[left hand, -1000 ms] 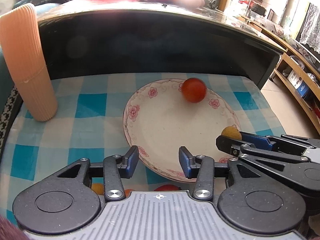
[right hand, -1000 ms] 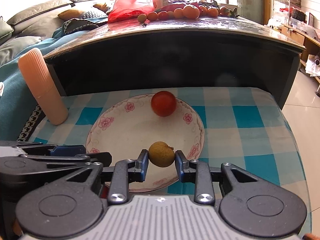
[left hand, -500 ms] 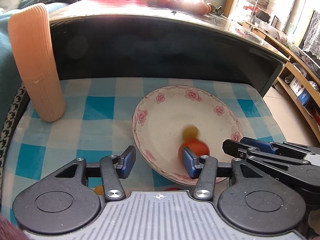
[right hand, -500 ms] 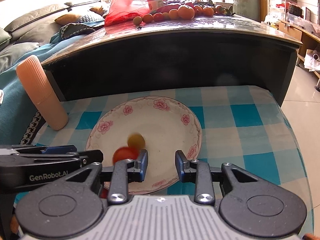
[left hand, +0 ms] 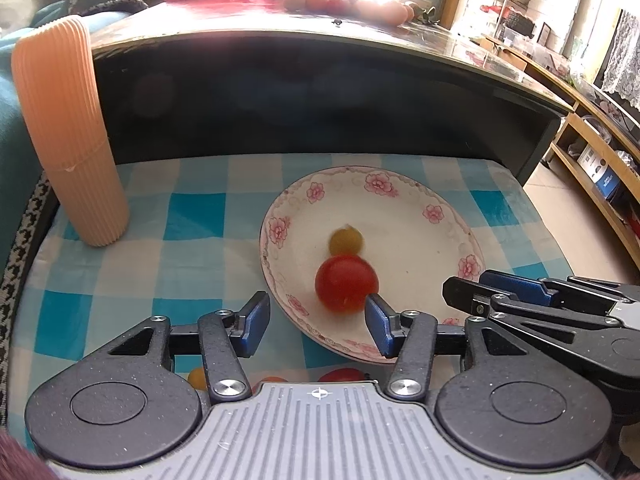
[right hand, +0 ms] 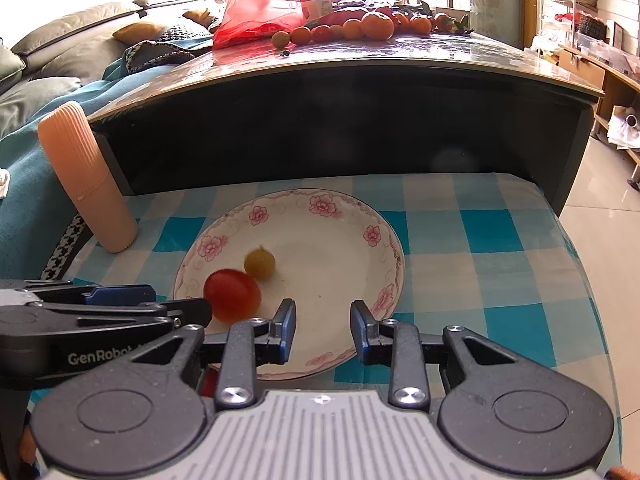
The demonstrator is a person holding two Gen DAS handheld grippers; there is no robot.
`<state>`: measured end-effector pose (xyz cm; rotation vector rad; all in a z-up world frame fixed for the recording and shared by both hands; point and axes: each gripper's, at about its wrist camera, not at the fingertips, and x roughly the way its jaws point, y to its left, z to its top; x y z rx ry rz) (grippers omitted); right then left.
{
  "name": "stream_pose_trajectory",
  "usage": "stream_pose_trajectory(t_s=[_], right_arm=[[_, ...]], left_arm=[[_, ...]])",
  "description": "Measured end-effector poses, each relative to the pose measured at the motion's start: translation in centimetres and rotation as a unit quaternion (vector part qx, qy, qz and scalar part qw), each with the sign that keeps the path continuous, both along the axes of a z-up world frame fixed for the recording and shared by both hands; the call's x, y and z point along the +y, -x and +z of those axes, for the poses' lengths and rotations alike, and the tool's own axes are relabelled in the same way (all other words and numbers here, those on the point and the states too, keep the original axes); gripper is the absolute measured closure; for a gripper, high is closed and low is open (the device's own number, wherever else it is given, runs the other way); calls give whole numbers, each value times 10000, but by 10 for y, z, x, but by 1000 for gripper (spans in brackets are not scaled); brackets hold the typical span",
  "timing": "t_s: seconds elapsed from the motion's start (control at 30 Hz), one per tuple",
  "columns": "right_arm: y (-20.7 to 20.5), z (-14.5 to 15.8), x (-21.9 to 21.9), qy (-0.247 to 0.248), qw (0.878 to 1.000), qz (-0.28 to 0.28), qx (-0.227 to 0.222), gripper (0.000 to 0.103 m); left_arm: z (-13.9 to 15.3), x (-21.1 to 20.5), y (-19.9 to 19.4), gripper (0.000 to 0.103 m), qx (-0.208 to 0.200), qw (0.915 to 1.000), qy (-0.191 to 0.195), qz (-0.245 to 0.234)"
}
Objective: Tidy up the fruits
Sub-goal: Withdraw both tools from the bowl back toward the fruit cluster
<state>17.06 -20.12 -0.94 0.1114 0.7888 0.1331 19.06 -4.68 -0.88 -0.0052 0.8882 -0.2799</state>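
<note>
A: Start at the left. What stands there?

B: A ribbed peach cup (left hand: 70,136), upside down on the blue-and-white checked cloth (left hand: 132,256) that covers the table, well apart from the plate.

A: And the left tongs (left hand: 316,322)?

B: Spread wide and gripping nothing. They hang over the near left rim of the flowered plate (left hand: 404,188). The red tomato (left hand: 346,283) lies on the plate right at the inner edge of their right finger (left hand: 378,324); whether it touches, I cannot tell.

A: What else is on the plate?

B: A small yellow-brown fruit (left hand: 346,241), a little blurred, just behind the tomato and seemingly against it. From the right wrist view the tomato (right hand: 232,295) sits at the plate's near left, with the yellow-brown fruit (right hand: 260,264) just to its upper right.

A: Anything below the left tongs?

B: A few more fruits (left hand: 198,377) peek out on the cloth under the body of the tool, mostly hidden.

A: The right tongs (right hand: 323,330)?

B: Parted too, and empty. They hover over the plate's (right hand: 372,236) near rim, right of both fruits; the tomato lies just beyond their left finger (right hand: 285,320), and the left tool's dark arm reaches in beside it.

A: Farther back?

B: A dark upper table (right hand: 400,60) carries a row of oranges (right hand: 376,26) and a red bag (right hand: 256,8).
</note>
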Motion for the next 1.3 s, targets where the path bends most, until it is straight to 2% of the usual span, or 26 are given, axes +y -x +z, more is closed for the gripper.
stream_pose_trajectory(t_s=[0.83,1.3], right_arm=[[27,18,12,223,9995,188,-130,58],[56,24,23,396,9982,448,-14,58]], left_arm=[[16,1,21,39,-200,9995,-198,-145],[22,9,54,37,-264,9972,-519,-467]])
